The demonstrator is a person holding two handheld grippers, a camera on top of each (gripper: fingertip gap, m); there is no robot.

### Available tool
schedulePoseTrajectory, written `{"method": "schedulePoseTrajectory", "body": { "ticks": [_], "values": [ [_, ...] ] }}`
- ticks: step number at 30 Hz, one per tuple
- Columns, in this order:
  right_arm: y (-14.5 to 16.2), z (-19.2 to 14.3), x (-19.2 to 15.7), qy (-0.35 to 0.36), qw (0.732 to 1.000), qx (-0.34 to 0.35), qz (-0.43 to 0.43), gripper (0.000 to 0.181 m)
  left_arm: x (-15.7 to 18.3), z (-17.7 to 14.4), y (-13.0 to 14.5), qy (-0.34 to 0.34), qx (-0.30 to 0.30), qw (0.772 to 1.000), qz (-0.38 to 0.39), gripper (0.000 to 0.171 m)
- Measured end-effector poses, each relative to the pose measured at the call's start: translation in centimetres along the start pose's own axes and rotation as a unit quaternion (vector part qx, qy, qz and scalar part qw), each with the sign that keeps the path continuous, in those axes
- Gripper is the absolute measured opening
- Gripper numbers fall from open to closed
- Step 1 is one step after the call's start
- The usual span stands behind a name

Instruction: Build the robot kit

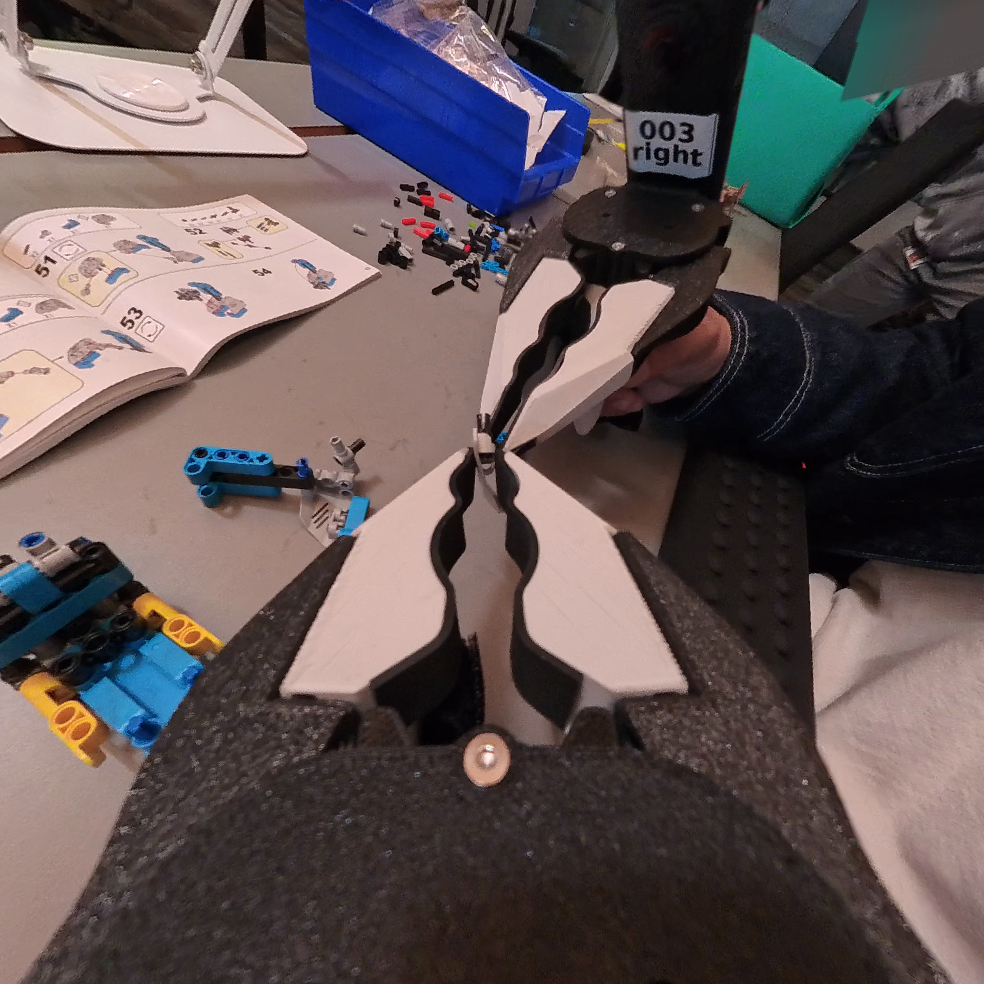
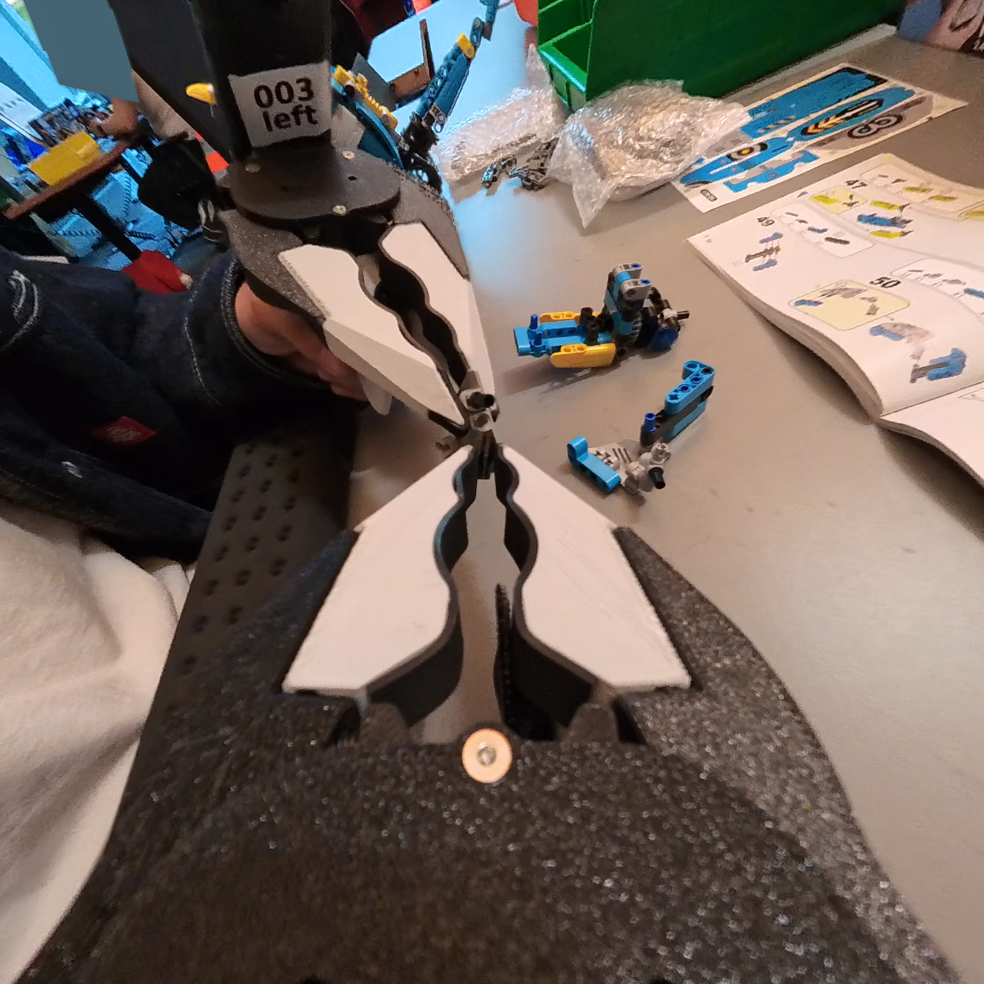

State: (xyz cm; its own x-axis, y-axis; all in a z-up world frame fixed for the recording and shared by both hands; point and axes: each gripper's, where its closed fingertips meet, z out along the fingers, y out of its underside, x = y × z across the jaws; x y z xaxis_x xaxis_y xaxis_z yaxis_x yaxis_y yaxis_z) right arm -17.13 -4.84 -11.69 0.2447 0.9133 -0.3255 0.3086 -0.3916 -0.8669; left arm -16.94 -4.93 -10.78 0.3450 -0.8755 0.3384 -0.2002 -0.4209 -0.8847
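- Left wrist view takes in the grey counter (image 1: 341, 341), matte and flat, in a cluttered workroom; other tables and bins stand blurred in the background of the right wrist view.
- A blue bin (image 1: 436, 106) with a clear bag in it stands at the far side, a green bin (image 2: 692, 42) elsewhere, and a white stand base (image 1: 133, 101) in a far corner.
- An open booklet (image 1: 160, 298) lies flat, well apart from the tongs.
- A blue-and-yellow model (image 1: 90, 639) and a smaller blue-and-grey assembly (image 1: 277, 479) rest on the counter, both untouched.
- Loose small parts (image 1: 452, 239) are scattered near the blue bin.
- Left tongs (image 1: 483, 463) are clenched on a small grey connector (image 2: 479, 407), held in the air above the counter's near edge.
- Right tongs (image 2: 485, 458) are clenched on a black pin (image 2: 485, 460), its end at or just short of the connector; I cannot tell if they touch.
- Both pieces look light, rigid plastic, smooth and tiny, likely to slip or twist; a grip at the flat sides of the connector and mid-shaft of the pin seems safest.
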Motion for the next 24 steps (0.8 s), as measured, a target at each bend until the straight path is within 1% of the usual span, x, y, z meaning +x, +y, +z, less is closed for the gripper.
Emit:
{"method": "schedulePoseTrajectory", "body": {
  "ticks": [3,8,11,16,19,24],
  "values": [
    [0.1,-0.2,-0.1,-0.016,1.000,0.003,0.018,0.005,0.2,0.1,0.0,-0.010,-0.003,1.000,0.028,0.007],
    [0.2,-0.6,0.3,-0.002,1.000,-0.003,0.000,0.005,-0.4,0.1,0.1,-0.036,-0.010,0.998,0.047,0.007],
    [0.4,-0.4,0.1,-0.009,1.000,-0.005,0.007,0.005,-0.3,0.0,-0.1,-0.024,-0.003,0.999,0.031,0.007],
    [1.0,-0.1,0.0,-0.011,1.000,-0.018,0.005,0.005,-0.5,-0.2,-0.3,-0.024,0.005,0.999,0.021,0.007],
    [0.9,0.0,-0.1,-0.016,1.000,-0.013,0.010,0.005,-0.3,-0.1,-0.2,-0.012,0.003,1.000,0.012,0.007],
    [1.0,0.0,0.1,-0.008,1.000,-0.016,0.001,0.005,-0.4,0.0,-0.1,-0.015,0.000,1.000,0.012,0.007]
  ]
}}
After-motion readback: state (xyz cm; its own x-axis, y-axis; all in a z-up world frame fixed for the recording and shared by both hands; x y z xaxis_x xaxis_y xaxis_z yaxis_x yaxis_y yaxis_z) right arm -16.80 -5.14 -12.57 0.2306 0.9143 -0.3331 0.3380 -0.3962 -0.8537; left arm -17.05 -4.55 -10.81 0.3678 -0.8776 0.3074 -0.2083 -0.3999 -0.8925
